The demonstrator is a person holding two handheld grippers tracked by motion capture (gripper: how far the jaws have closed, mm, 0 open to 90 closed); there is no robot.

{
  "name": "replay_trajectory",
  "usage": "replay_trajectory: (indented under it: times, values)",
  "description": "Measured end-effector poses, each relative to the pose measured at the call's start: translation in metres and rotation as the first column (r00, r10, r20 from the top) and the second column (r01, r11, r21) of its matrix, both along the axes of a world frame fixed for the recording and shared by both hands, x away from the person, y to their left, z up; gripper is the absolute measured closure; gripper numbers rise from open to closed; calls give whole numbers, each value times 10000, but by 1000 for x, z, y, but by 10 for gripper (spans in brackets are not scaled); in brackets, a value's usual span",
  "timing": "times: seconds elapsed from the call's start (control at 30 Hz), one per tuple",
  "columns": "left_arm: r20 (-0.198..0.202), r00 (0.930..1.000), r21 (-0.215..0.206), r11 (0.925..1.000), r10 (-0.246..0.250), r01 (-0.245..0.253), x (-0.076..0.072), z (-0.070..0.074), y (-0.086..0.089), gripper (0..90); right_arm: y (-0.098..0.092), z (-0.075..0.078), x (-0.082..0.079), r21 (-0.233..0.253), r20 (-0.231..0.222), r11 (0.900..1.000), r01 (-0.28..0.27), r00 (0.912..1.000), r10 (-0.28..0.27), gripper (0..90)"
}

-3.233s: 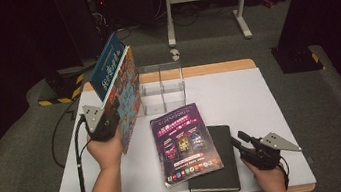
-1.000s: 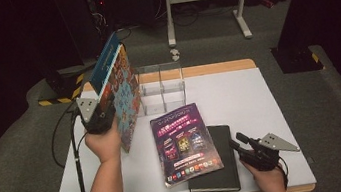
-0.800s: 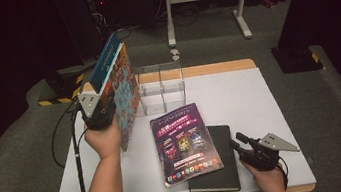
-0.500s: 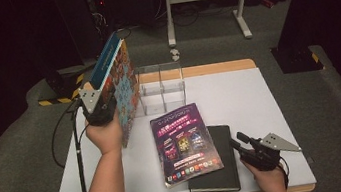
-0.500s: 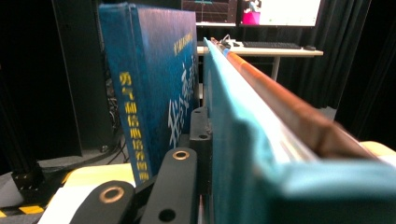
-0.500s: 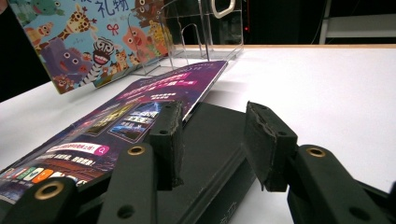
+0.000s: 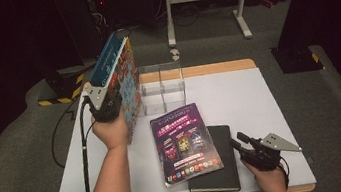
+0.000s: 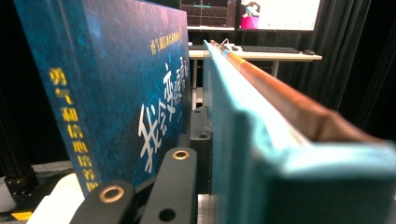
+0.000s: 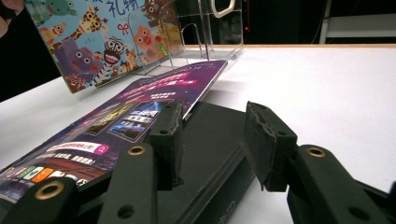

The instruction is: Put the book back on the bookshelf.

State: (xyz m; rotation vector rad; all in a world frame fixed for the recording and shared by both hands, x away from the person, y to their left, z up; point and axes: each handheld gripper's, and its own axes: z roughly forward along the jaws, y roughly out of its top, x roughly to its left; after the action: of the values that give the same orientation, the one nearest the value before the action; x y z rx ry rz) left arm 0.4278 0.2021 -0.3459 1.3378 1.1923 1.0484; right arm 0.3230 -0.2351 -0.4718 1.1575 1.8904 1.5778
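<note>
Left hand-held gripper (image 7: 104,105) pinches the picture book (image 7: 123,77) upright beside the clear rack (image 7: 162,87); next, probably slotting it in.

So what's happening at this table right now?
A person is sorting books. The left gripper is clamped on a tall, colourful picture book, holding it up on edge beside the clear plastic rack at the back of the table. The right gripper sits open next to a black notebook, which lies flat with a purple magazine partly on top of it.
</note>
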Motion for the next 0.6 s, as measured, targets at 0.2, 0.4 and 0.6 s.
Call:
replay_trajectory:
  times: [0.2,0.4,0.6]
  values:
    - [142,9999,46,10000,53,-54,-5,-10,1,812,1,0,-1,-30,-10,10000,-18,10000,18,570]
    - [294,9994,170,9997,-154,149,-13,-19,6,804,3,-1,0,-106,-56,9999,-69,10000,68,570]
    - [144,9994,416,9987,-302,296,-14,-20,9,783,3,-2,0,-104,-80,9999,-59,10000,58,570]
